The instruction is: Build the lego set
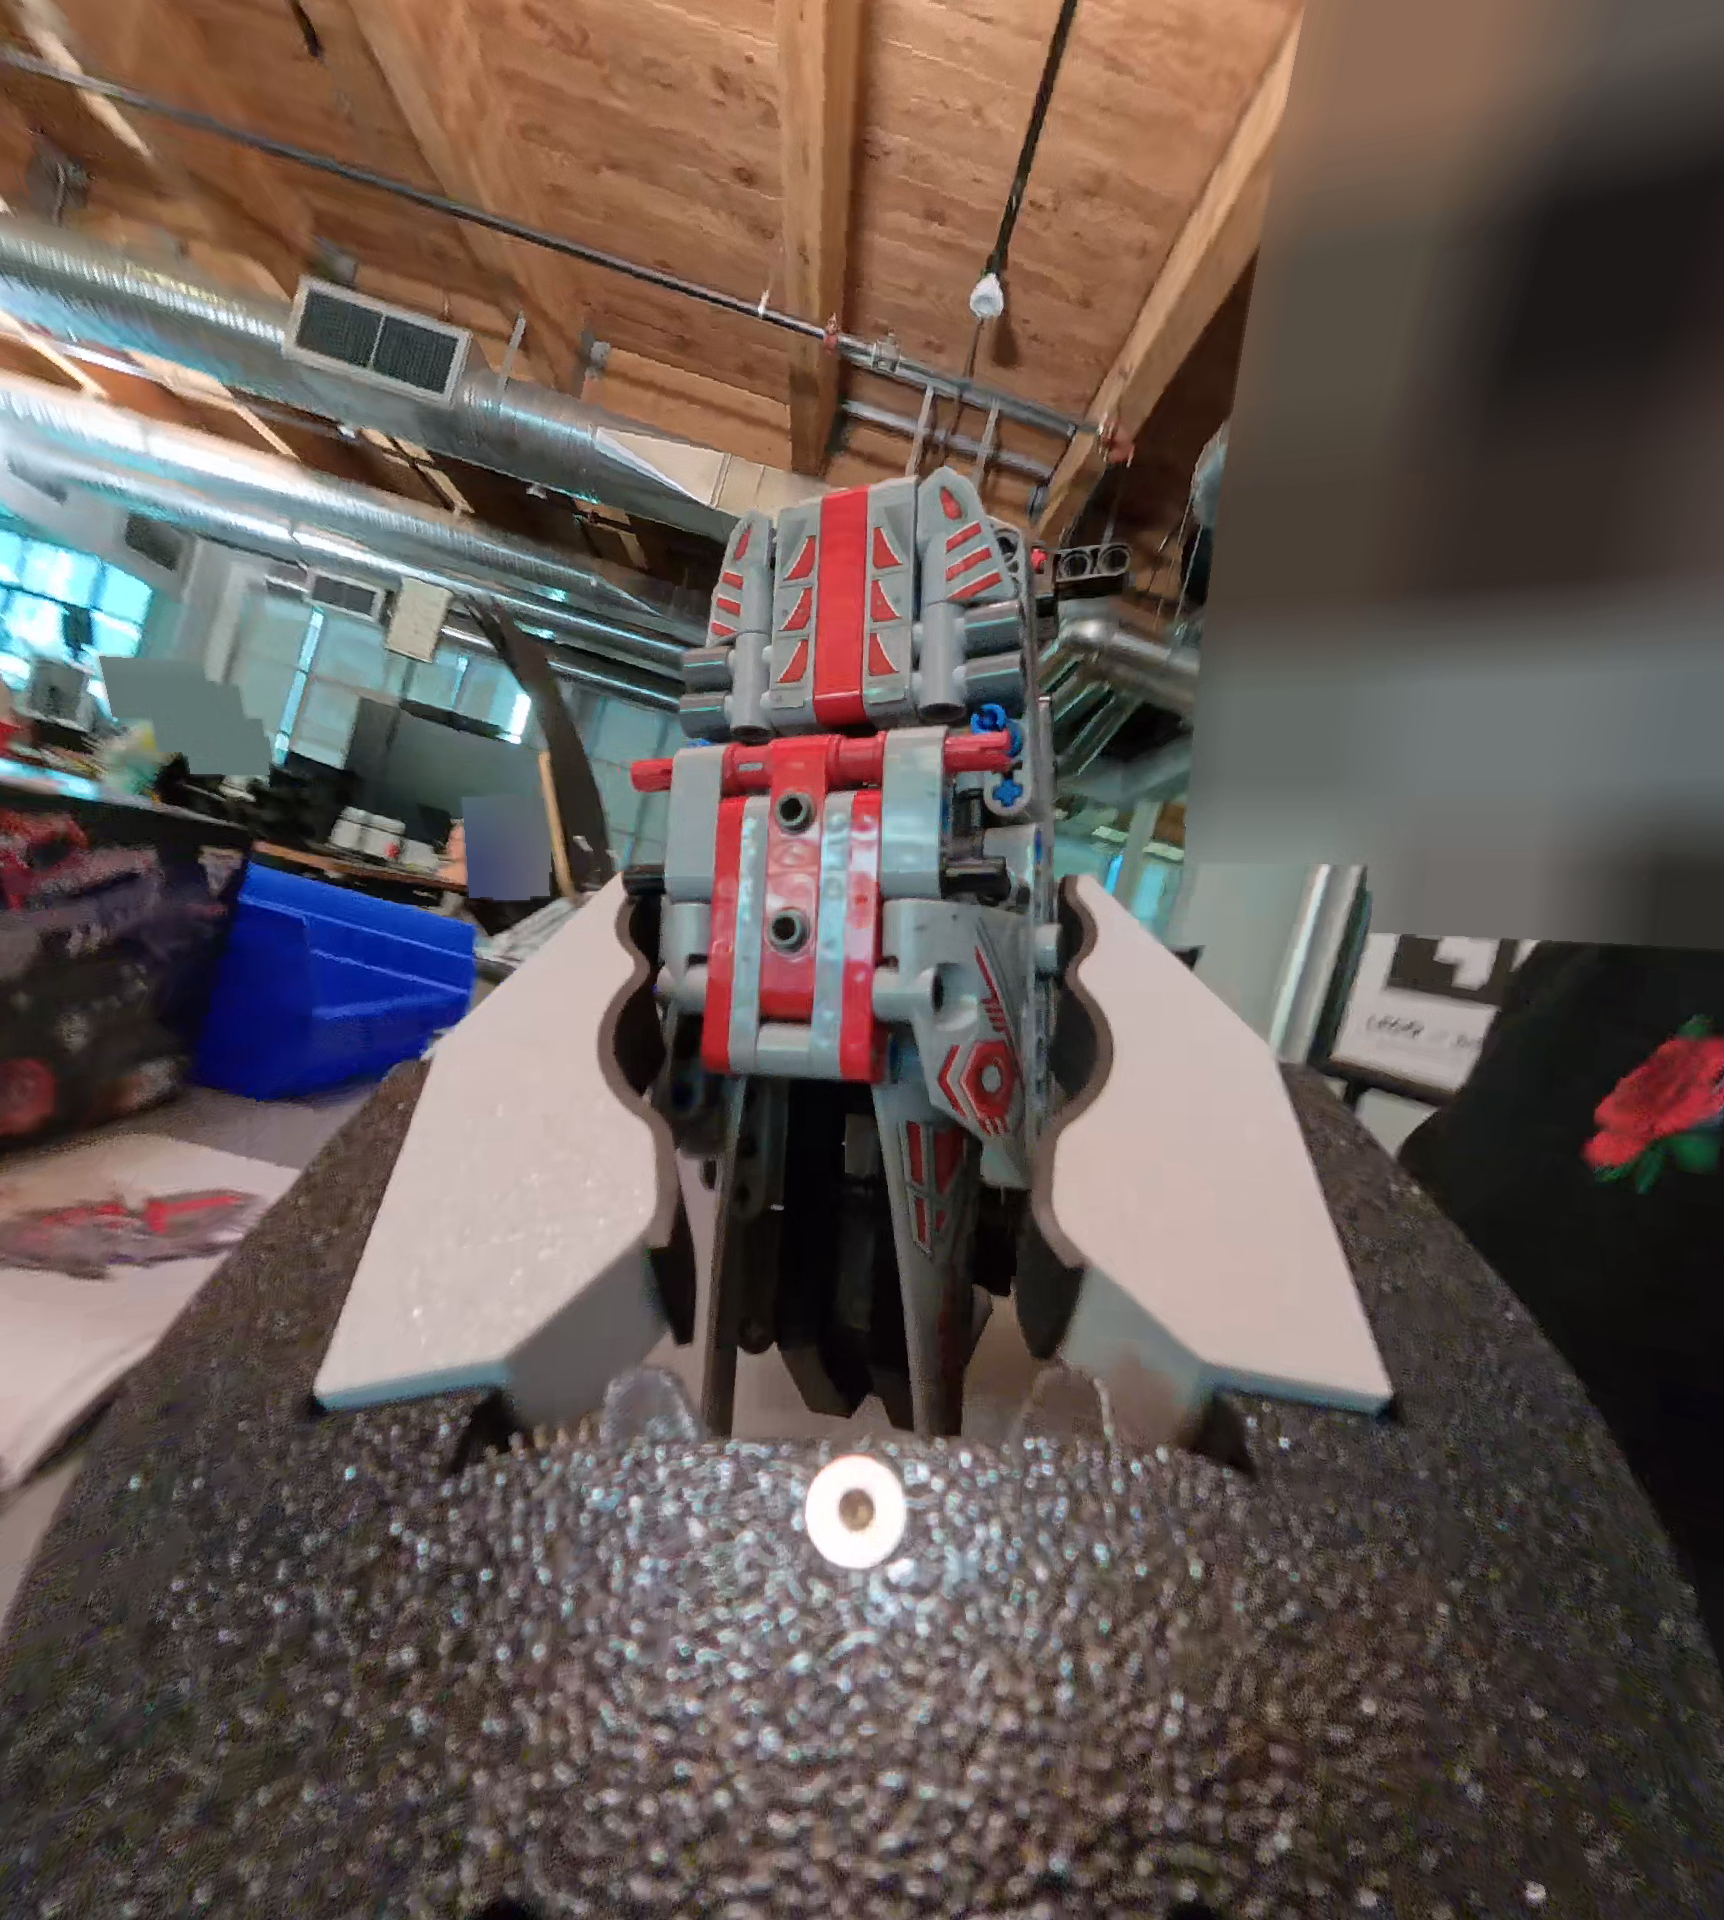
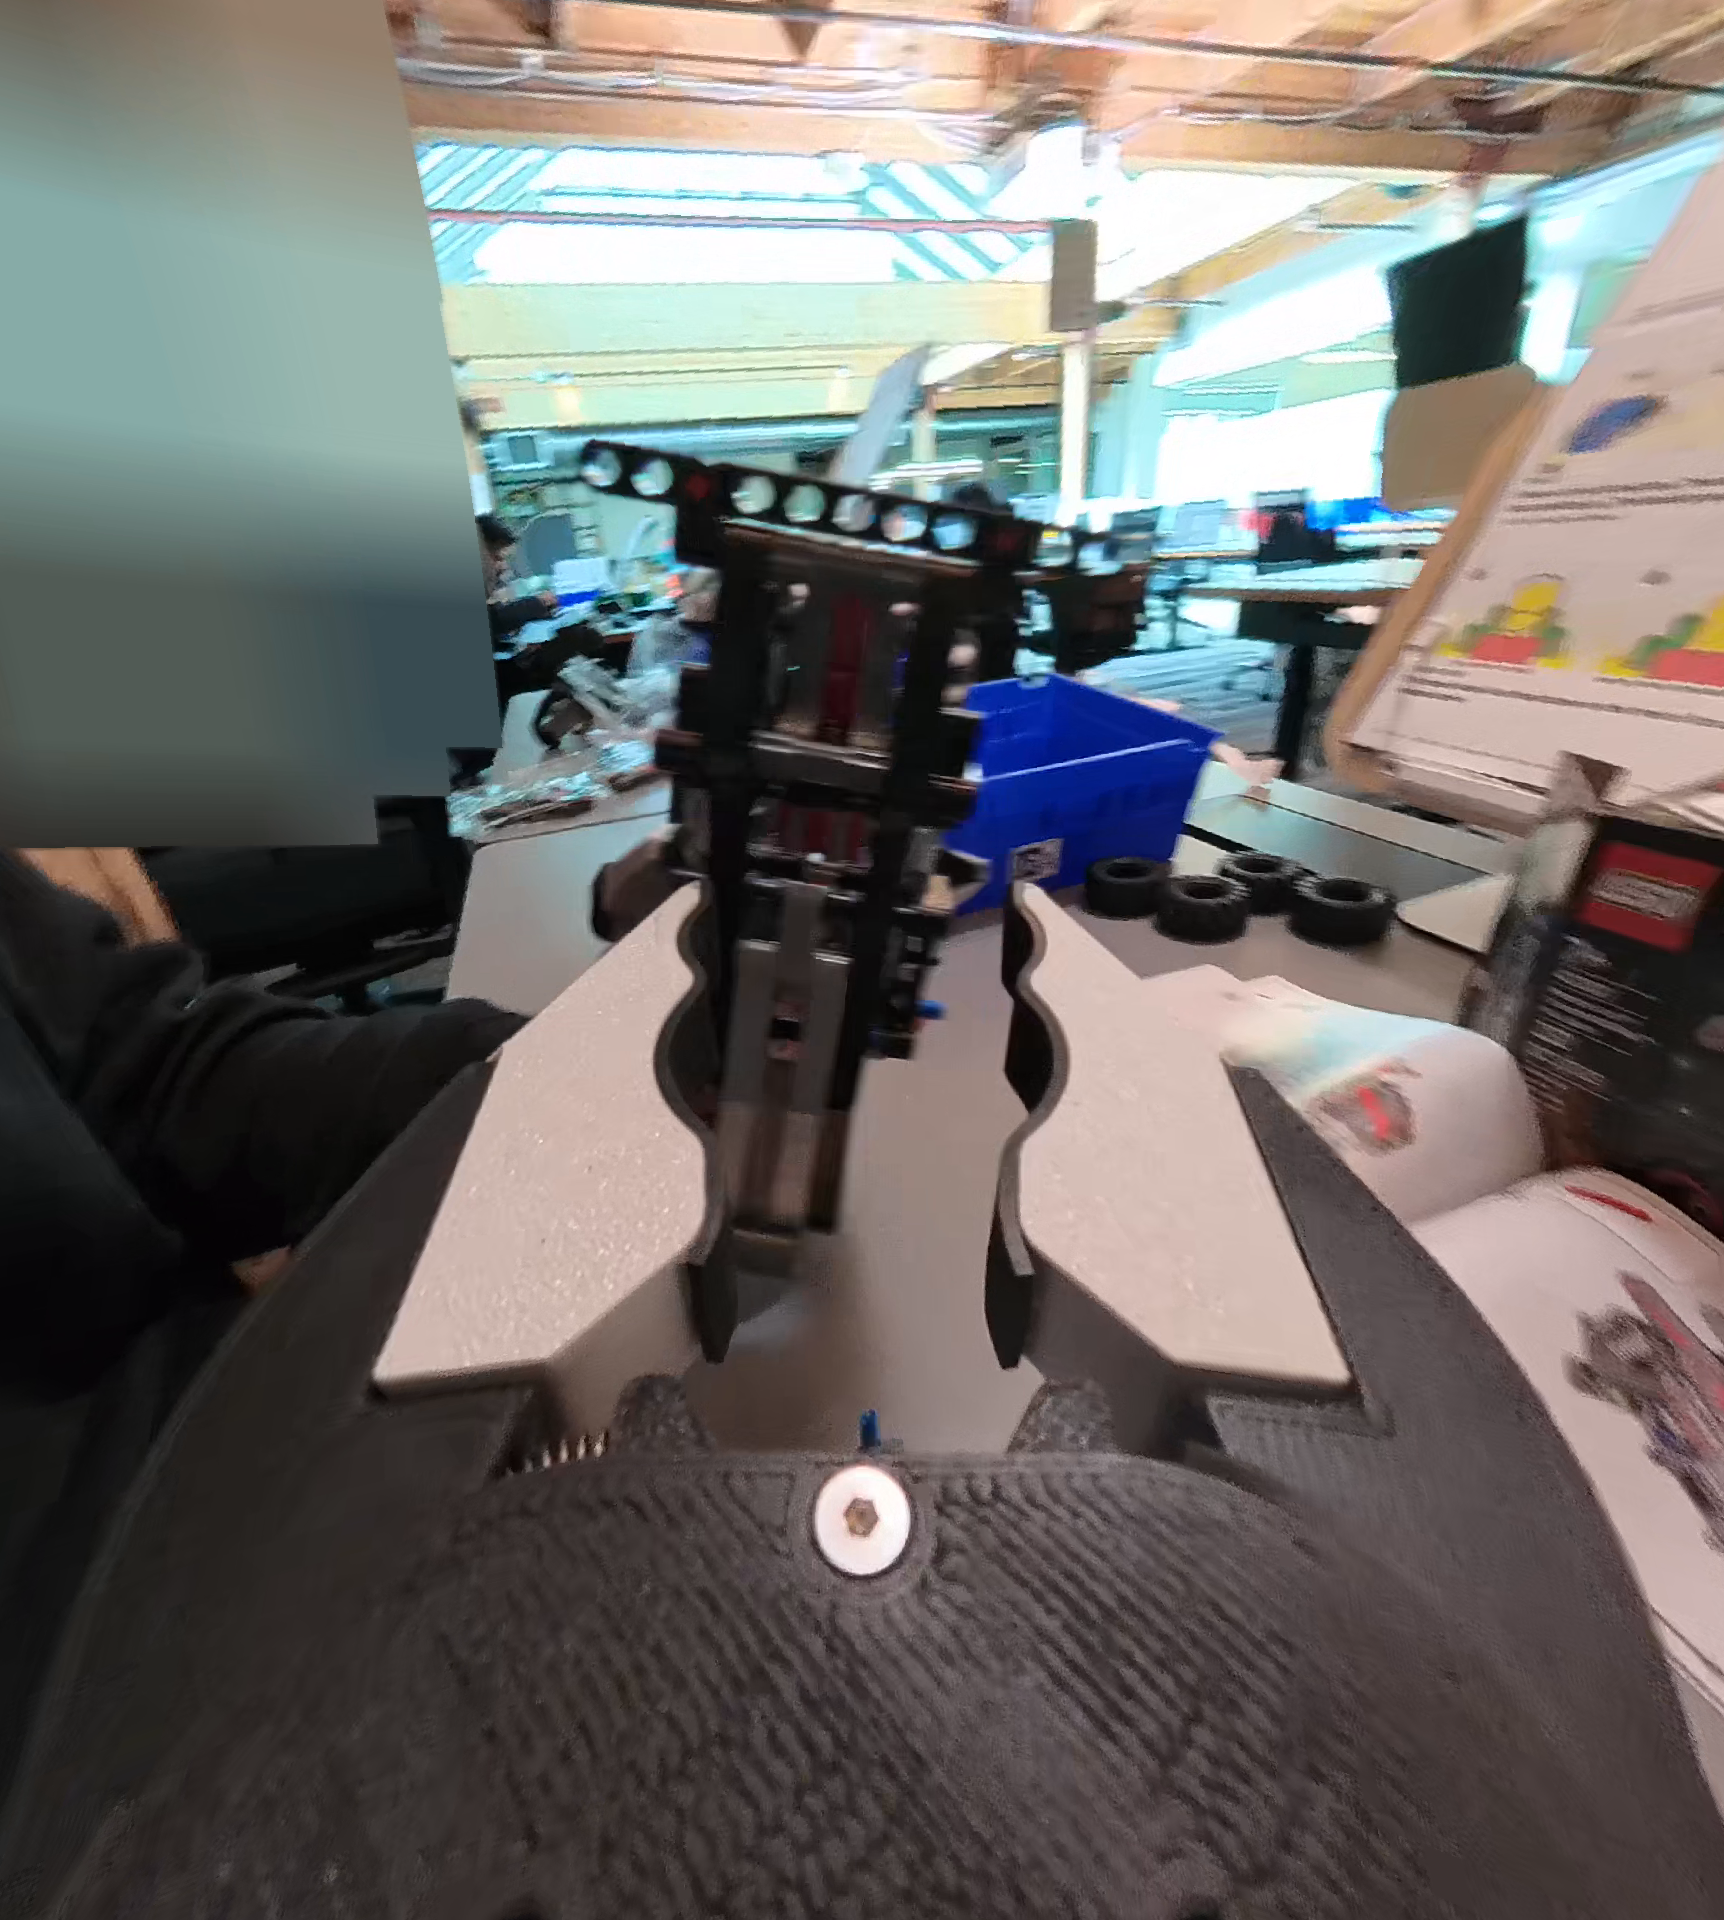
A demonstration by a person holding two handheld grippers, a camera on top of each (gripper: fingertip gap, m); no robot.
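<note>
Left gripper (image 1: 853, 1039): its pale fingers (image 1: 525, 1164) are clamped on the lego model (image 1: 837, 894), one on each side of the lower body.
Lego model: grey and red panels with black beams, held upright in the air, above the table.
Right gripper (image 2: 853, 1049): fingers apart; the model's black underside (image 2: 816, 831) stands between them, against the left finger, with a gap to the right one.
Blue bin (image 2: 1076, 774): behind the model, on the table.
Tyres (image 2: 1242, 896): four black ones, beside the bin.
Writing: the box (image 2: 1668, 997) has a red logo and the instruction booklet (image 2: 1668, 1392) has printed pictures; blurred.
</note>
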